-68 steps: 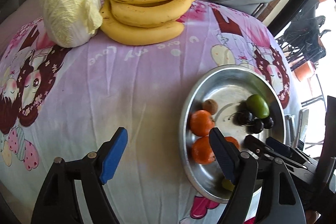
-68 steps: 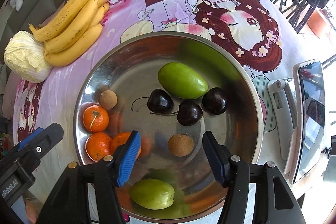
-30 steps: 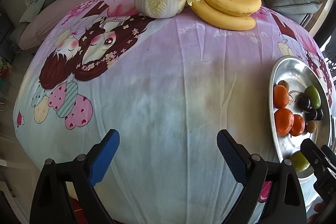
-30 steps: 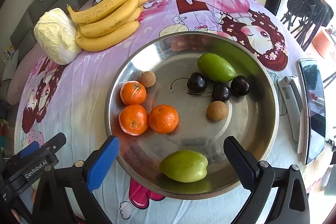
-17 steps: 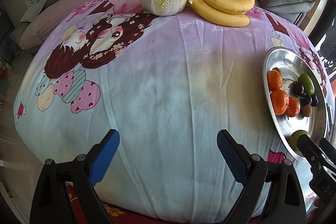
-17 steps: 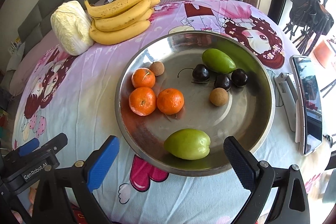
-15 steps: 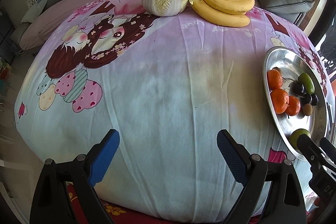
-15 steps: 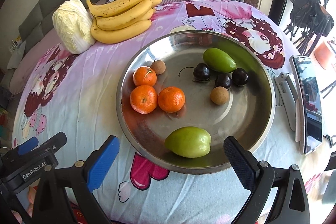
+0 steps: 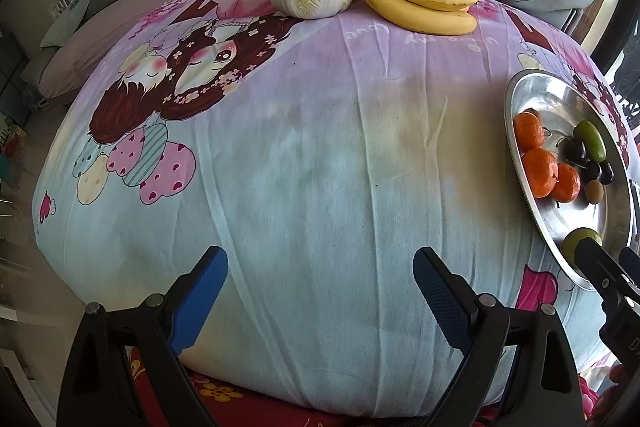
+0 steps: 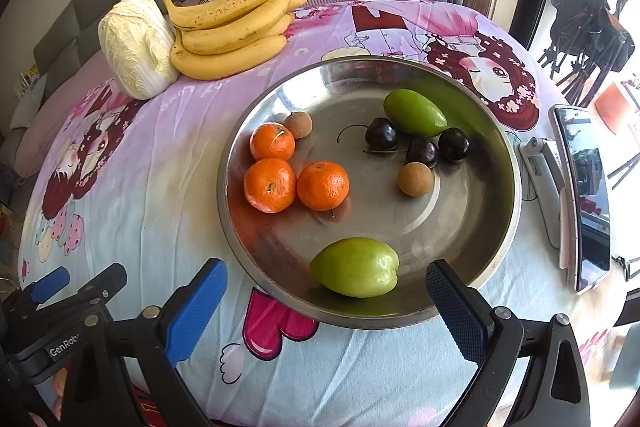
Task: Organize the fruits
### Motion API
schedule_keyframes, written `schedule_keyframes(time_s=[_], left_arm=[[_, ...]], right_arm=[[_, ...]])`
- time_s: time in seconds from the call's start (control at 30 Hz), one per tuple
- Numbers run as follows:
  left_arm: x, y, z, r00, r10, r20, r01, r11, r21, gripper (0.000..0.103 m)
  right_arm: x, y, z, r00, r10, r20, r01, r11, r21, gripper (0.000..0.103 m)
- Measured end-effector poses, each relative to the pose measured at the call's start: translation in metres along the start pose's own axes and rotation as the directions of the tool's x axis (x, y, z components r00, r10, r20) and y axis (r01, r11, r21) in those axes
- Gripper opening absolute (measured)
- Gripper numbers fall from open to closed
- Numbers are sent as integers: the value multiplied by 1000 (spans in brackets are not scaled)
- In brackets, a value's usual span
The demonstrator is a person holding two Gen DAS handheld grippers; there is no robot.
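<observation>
The left hand-held gripper (image 9: 320,291) hangs over the near edge of the surface (image 9: 320,167), which is covered by a cartoon-print cloth. Its jaws stand wide apart and hold nothing. The right hand-held gripper (image 10: 326,301) hangs at the near rim of the steel tray (image 10: 508,155). Its jaws are also spread wide and empty, with blue pads on the inner faces.

The steel tray sits on the right part of the surface. Contents:

- Three mandarins (image 10: 272,185) grouped at the left side of the tray, touching or nearly touching one another.
- One small brown longan (image 10: 298,124) just beside the rearmost mandarin.
- A second longan (image 10: 415,179) near the tray centre.
- Three dark cherries (image 10: 422,151) clustered just behind the second longan.
- One elongated green fruit (image 10: 414,118) at the rear, touching the cherries.
- One rounder green fruit (image 10: 355,266) at the near rim, between the right gripper's jaws in the right wrist view.

A bunch of bananas (image 10: 230,31) lies on the far side of the surface, outside the tray. A napa cabbage (image 10: 136,47) rests against the bananas. A phone (image 10: 584,199) on a stand lies just right of the tray.
</observation>
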State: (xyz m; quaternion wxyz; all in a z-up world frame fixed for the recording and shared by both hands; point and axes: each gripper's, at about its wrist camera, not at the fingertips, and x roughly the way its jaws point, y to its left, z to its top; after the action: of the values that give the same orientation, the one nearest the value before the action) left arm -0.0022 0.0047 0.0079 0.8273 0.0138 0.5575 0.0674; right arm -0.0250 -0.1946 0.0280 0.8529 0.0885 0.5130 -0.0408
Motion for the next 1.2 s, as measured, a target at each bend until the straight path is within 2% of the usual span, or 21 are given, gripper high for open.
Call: schedule_keyframes(time_s=[0.53,0.73,1.2], left_arm=[[6,-2,-1,999,26,-34,-25,1000,10,94],[12,-4,-1,997,23,-69,-22,999,26,94],[17,-8,3,997,26,-75,-23,999,46,94]], right_arm=[[4,0,0,1000,-2,-13,2,1000,0,101],[8,-3,1,1000,10,-28,-10,1000,12,101],[18,-3,-1,997,-16,-75,16,1000,5,101]])
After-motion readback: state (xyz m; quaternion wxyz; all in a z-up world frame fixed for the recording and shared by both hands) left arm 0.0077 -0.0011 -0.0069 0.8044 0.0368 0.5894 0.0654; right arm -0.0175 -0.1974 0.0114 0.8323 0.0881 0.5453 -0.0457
